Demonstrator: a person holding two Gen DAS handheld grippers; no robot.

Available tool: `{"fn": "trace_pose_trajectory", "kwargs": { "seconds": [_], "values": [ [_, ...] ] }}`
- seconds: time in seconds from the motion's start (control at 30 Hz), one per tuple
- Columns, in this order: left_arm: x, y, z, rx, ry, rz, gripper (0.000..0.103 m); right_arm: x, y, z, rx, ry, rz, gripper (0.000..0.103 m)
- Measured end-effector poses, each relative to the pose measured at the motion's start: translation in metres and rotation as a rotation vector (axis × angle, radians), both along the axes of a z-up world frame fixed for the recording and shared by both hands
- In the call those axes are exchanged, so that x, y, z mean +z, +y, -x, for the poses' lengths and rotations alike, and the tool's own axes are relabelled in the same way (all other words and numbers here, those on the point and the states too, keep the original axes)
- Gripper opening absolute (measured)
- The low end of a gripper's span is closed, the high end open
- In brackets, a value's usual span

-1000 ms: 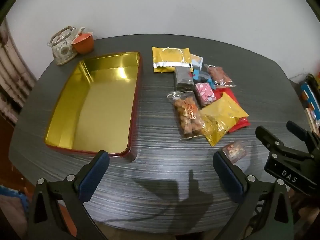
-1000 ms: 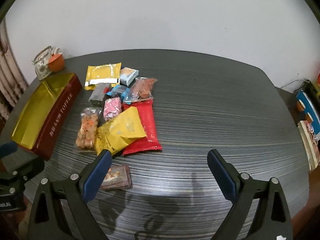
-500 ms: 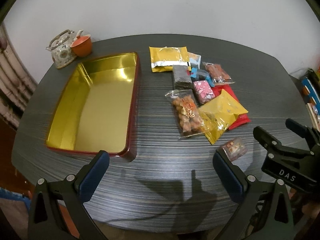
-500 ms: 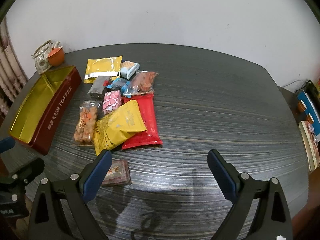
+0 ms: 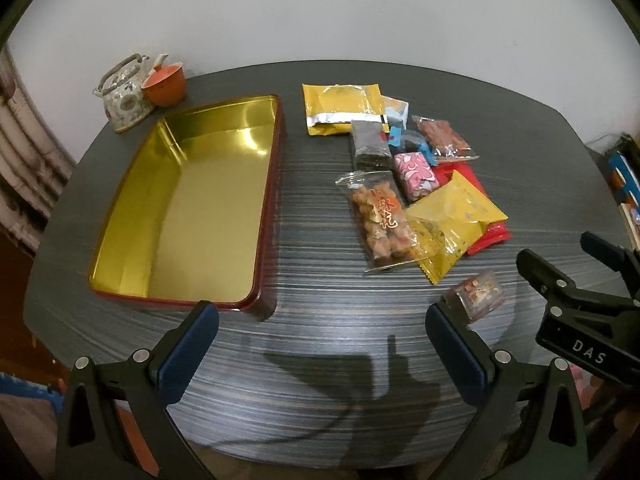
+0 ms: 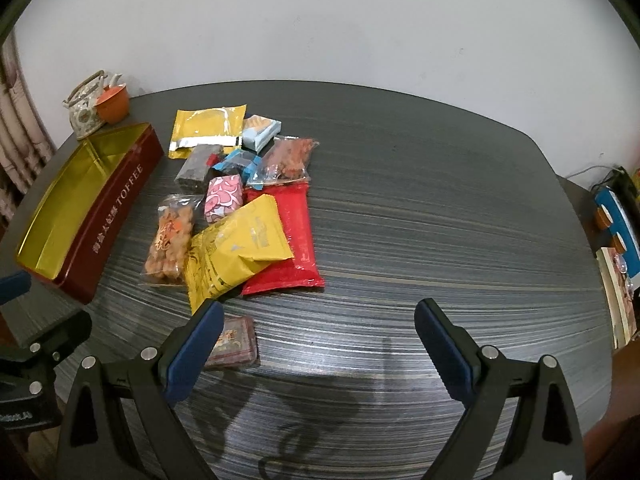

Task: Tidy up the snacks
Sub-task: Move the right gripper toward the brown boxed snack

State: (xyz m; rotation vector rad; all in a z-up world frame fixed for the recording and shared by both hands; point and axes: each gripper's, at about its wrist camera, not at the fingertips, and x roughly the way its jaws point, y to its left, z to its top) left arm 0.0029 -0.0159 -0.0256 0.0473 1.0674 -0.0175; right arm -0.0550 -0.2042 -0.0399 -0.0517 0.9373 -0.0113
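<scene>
An empty gold-lined red tin (image 5: 180, 204) lies on the left of the dark table; it also shows in the right wrist view (image 6: 84, 204). Several snack packets lie in a pile to its right: a yellow bag (image 5: 452, 220) (image 6: 236, 248), a red packet (image 6: 296, 240), a clear bag of orange snacks (image 5: 380, 220), a pink packet (image 5: 416, 174). A small brown packet (image 5: 480, 294) (image 6: 234, 342) lies apart near the front. My left gripper (image 5: 320, 344) is open and empty above the table's front edge. My right gripper (image 6: 318, 344) is open and empty, its left finger beside the small packet.
A patterned teapot (image 5: 124, 94) and an orange cup (image 5: 164, 86) stand at the back left corner. Books (image 6: 616, 248) sit off the table's right edge. A white wall runs behind the table (image 6: 440, 200).
Both grippers have drawn back and risen a little, so the table and snacks look smaller and farther. Nothing on the table has moved.
</scene>
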Motion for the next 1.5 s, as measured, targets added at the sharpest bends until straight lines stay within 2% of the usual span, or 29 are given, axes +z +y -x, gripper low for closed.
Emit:
{"fn": "trace_pose_trajectory", "kwargs": {
  "seconds": [0.3,0.47,0.8,1.23,1.5],
  "values": [
    [-0.003,0.003,-0.002,0.012,0.005,0.027,0.102,-0.005,0.005,-0.001,0.026,0.020,0.000,0.095],
    [0.000,0.001,0.000,0.002,-0.025,-0.028,0.102,-0.005,0.006,0.001,0.041,0.023,-0.009,0.095],
    [-0.001,0.015,-0.001,0.039,-0.003,0.003,0.102,-0.005,0.011,0.003,0.085,0.040,-0.041,0.081],
    [-0.002,0.025,-0.003,0.069,-0.002,0.015,0.102,-0.024,0.026,0.002,0.148,0.106,-0.030,0.080],
    [-0.005,0.025,-0.007,0.051,-0.004,0.005,0.102,-0.036,0.031,0.001,0.166,0.125,-0.057,0.080]
  ]
}}
